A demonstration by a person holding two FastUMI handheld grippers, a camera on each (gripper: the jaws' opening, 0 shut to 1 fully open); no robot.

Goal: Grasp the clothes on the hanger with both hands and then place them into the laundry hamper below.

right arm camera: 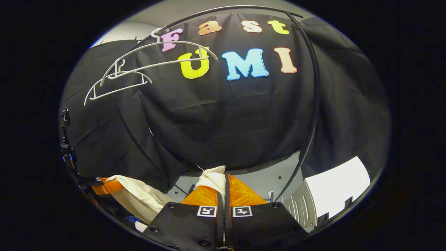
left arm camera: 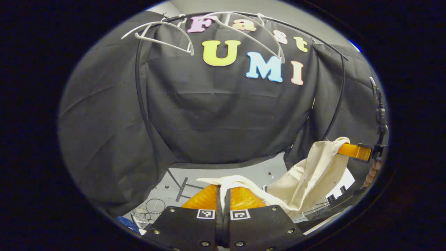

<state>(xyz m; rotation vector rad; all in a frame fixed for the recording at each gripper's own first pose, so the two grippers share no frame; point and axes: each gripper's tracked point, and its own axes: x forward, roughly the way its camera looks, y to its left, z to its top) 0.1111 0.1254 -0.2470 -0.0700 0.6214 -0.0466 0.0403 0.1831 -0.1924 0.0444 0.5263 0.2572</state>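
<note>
Black cloth hangs all round the booth as its wall, and a pale grey floor (left arm camera: 244, 172) shows below its hem.

Nearest in the left gripper view, the left gripper (left arm camera: 223, 191) has its jaws pressed together on a fold of the cream-coloured cloth garment (left arm camera: 313, 174). From there the garment runs off to the right and rises to the right gripper (left arm camera: 352, 150), seen side-on near the rim with a few fingers of the holding hand (left arm camera: 371, 174) below it. Its tips are buried in the fabric there.

In the right gripper view, the right gripper (right arm camera: 224, 188) has its jaws closed on a bunched end of the garment (right arm camera: 212, 179), which pokes up between them. More of the garment sags low at the left, reaching the left gripper (right arm camera: 104, 186), which is cut off by the rim.

A white slatted plastic laundry hamper (right arm camera: 334, 190) stands low at the right of that view, only partly seen; in the left gripper view it lies behind the garment and is hard to make out. Some thin cables (left arm camera: 150, 207) lie on the floor.

Farther up, a thin black curved rail (left arm camera: 143, 104) arches over, and two bare white plastic hangers (right arm camera: 139, 69) hang from it.
</note>
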